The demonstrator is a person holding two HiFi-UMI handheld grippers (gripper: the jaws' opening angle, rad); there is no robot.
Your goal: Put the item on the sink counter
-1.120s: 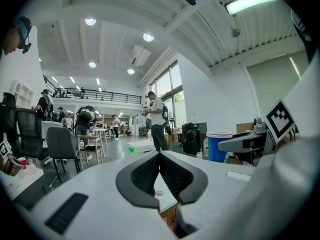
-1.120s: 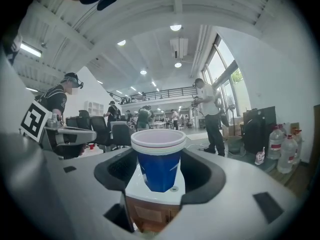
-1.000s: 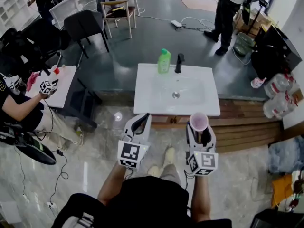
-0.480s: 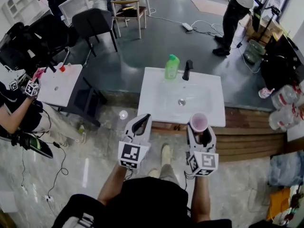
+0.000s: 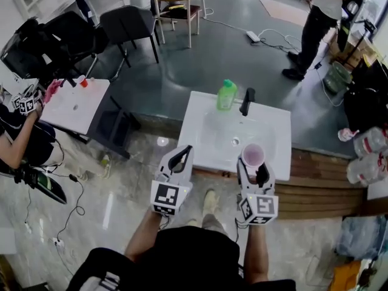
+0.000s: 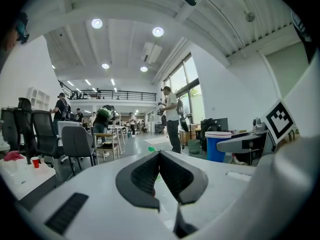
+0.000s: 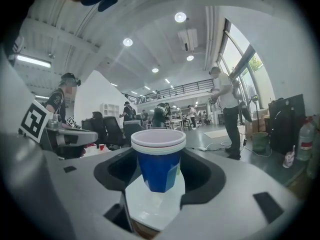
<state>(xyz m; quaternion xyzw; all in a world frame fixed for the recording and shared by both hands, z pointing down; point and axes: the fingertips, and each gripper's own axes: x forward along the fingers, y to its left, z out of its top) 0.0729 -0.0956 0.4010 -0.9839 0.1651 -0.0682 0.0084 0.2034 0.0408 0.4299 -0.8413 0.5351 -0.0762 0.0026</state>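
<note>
My right gripper (image 5: 255, 167) is shut on a blue paper cup (image 7: 158, 159) with a white rim, which shows pink inside from above (image 5: 253, 155). The cup stands upright between the jaws, over the front edge of the white sink counter (image 5: 200, 144). My left gripper (image 5: 180, 157) is shut with nothing in it, just in front of the counter's front left part; its pads (image 6: 145, 176) meet in the left gripper view. A green soap bottle (image 5: 227, 94) and a black tap (image 5: 246, 101) stand at the counter's back edge.
A small white table (image 5: 73, 108) with a red cup stands at left, next to a seated person (image 5: 21, 132). Black and wooden chairs are behind. A person (image 5: 315, 26) stands at the back right. Water jugs (image 5: 367, 156) and a wooden platform (image 5: 327, 187) lie right.
The sink counter has come closer and shifted right in the head view as I stepped toward it. The cup now overlaps the counter's front edge. Both grippers keep their pose.
</note>
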